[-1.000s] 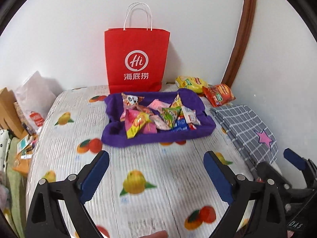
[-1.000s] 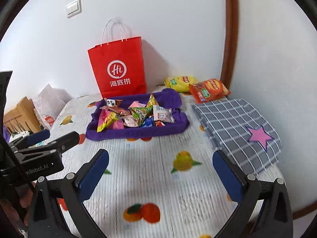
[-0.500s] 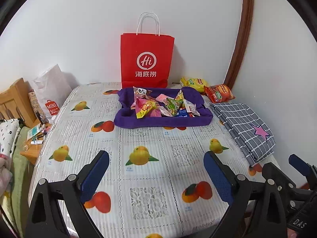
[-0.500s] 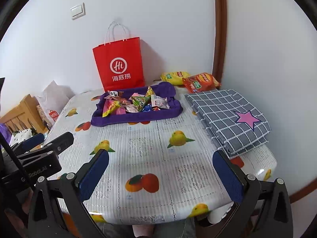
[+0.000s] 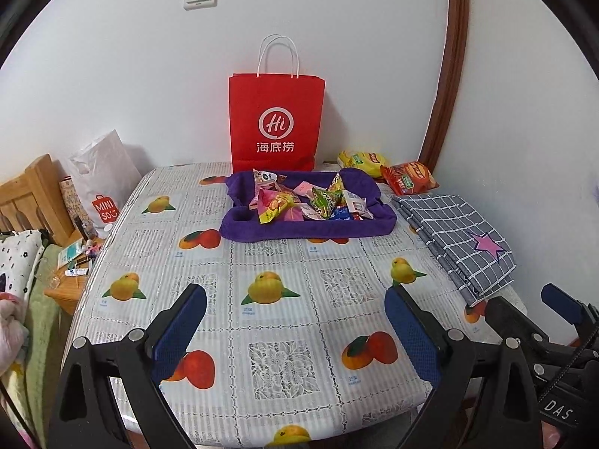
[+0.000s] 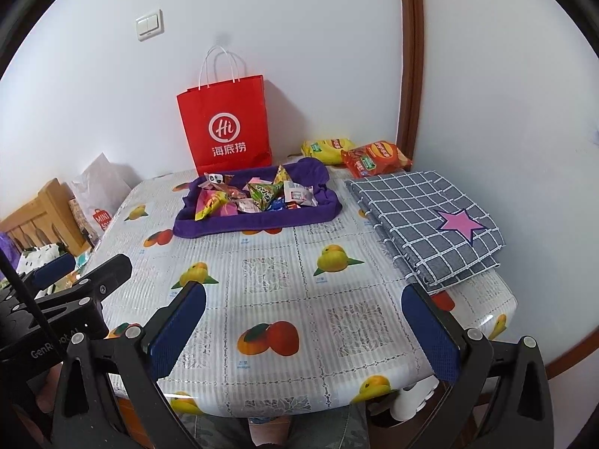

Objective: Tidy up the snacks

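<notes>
A purple tray [image 5: 262,229] [image 6: 209,226] sits at the far middle of the table and holds several small wrapped snacks [image 5: 322,200] [image 6: 262,192]. A yellow chip bag [image 5: 361,160] [image 6: 327,149] and a red chip bag [image 5: 408,179] [image 6: 374,157] lie behind it near the wall. A red paper bag [image 5: 276,123] [image 6: 226,127] stands against the wall. My left gripper [image 5: 295,333] is open and empty over the table's near edge. My right gripper [image 6: 303,333] is open and empty, also at the near edge, to the right of the left one.
A folded grey checked cloth with a pink star [image 5: 460,239] [image 6: 426,220] lies on the table's right side. The fruit-print tablecloth [image 5: 284,299] covers the table. A white shopping bag [image 5: 103,187] and a wooden bed frame [image 5: 30,198] stand left of the table.
Both grippers have pulled back from the tray toward the table's near edge and risen. Both have stayed open and empty.
</notes>
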